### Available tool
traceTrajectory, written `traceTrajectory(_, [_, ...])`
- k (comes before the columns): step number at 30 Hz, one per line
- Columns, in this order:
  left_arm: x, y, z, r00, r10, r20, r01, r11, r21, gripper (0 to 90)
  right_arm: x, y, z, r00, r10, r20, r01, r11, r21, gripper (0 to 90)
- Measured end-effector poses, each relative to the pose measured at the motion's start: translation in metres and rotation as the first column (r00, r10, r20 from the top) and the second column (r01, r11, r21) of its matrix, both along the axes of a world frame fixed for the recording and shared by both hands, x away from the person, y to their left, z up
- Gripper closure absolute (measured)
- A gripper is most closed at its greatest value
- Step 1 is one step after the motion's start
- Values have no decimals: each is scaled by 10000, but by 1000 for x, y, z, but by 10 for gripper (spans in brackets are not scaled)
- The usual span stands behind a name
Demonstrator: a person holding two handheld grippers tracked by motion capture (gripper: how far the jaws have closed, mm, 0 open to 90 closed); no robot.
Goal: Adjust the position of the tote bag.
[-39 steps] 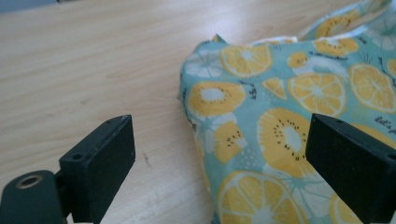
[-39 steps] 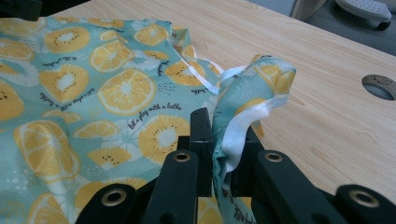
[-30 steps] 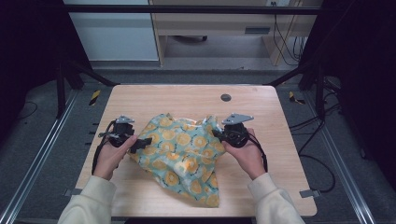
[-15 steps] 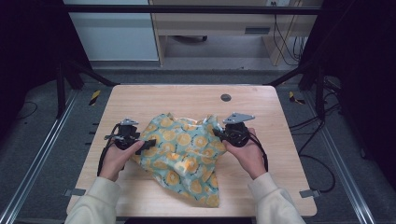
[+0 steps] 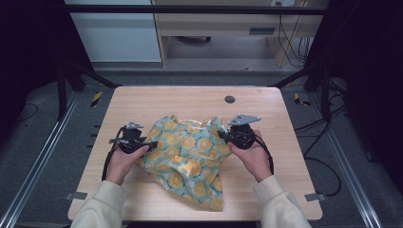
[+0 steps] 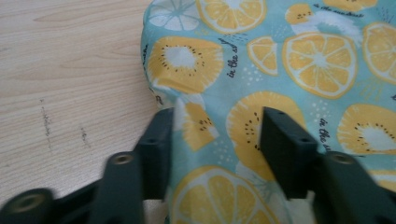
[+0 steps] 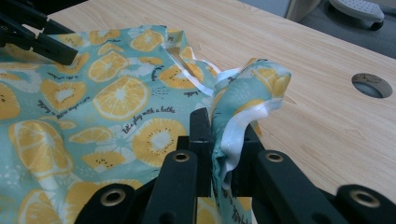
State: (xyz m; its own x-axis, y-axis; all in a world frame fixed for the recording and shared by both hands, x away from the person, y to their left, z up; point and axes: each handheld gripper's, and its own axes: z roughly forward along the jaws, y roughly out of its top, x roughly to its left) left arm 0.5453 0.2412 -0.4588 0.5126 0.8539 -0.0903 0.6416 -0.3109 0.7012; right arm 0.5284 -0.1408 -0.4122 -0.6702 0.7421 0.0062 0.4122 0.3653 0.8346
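Near centre of wooden table, toward person's edge: crumpled teal cloth w/ orange-slice print, lying well short of round hole in tabletop.

Right gripper at cloth's right side, jaws clamped tight on white-hemmed edge; pinched fold stands up above jaws, rest of cloth slack on wood. Prob. an anchor grip, keeps that side fixed for spreading.

Left gripper at cloth's left side, jaws just been closing, now about half-wide, straddling a fabric bulge near cloth's left border. Cloth between pads, but pads not seen pressing yet; grip not made.

Both hands low at opposite sides of cloth, level w/ each other, likely to pull apart and flatten. Cloth bunched at middle, near corner trailing toward table's front edge.
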Motion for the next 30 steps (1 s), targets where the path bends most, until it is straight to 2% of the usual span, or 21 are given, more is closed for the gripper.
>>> traceTrajectory(3, [-1, 1, -2, 9995, -300, -17, 300, 9995, -35, 759, 1, -3, 1, 10000, -63, 27, 63, 10000, 44, 833])
traceTrajectory(5, [-1, 1, -2, 9992, -410, -27, 410, 9992, -18, 826, 1, -5, 2, 9999, -91, 46, 90, 9999, 48, 836])
traceTrajectory(6, [-3, -1, -2, 9982, -599, 5, 598, 9978, 282, 848, 1, -6, 3, 9999, -127, 33, 127, 9999, 54, 838])
traceTrajectory(7, [-3, -1, -2, 9982, -599, 5, 598, 9978, 282, 865, 1, -6, 3, 9999, -127, 33, 127, 9999, 54, 838])
traceTrajectory(8, [-5, -2, -1, 9972, -743, 118, 737, 9960, 501, 883, 1, -9, 4, 9998, -180, 102, 179, 9998, 47, 844])
traceTrajectory(13, [-10, 2, 8, 9952, -536, 822, 497, 9976, 480, 900, 0, -14, 9, 9997, -202, 163, 203, 9998, -61, 865])
traceTrajectory(20, [-18, 7, 18, 9900, -361, 1366, 326, 9991, 277, 900, -2, -19, 15, 9994, -209, 284, 215, 9996, -207, 874])
traceTrajectory(22, [-23, 10, 25, 9850, -350, 1691, 329, 9993, 151, 900, -2, -21, 17, 9992, -160, 377, 169, 9996, -224, 876])
traceTrajectory(23, [-23, 10, 25, 9850, -350, 1691, 329, 9993, 151, 900, -2, -21, 17, 9992, -160, 377, 169, 9996, -224, 876])
traceTrajectory(28, [-35, 15, 38, 9734, -370, 2263, 390, 9992, -45, 900, -6, -23, 25, 9974, -75, 720, 99, 9994, -336, 879])
traceTrajectory(29, [-35, 15, 38, 9734, -370, 2263, 390, 9992, -45, 900, -7, -23, 26, 9972, -28, 746, 55, 9994, -354, 880])
traceTrajectory(30, [-38, 18, 42, 9690, -332, 2448, 384, 9991, -167, 900, -7, -23, 28, 9968, -39, 795, 68, 9993, -362, 881])
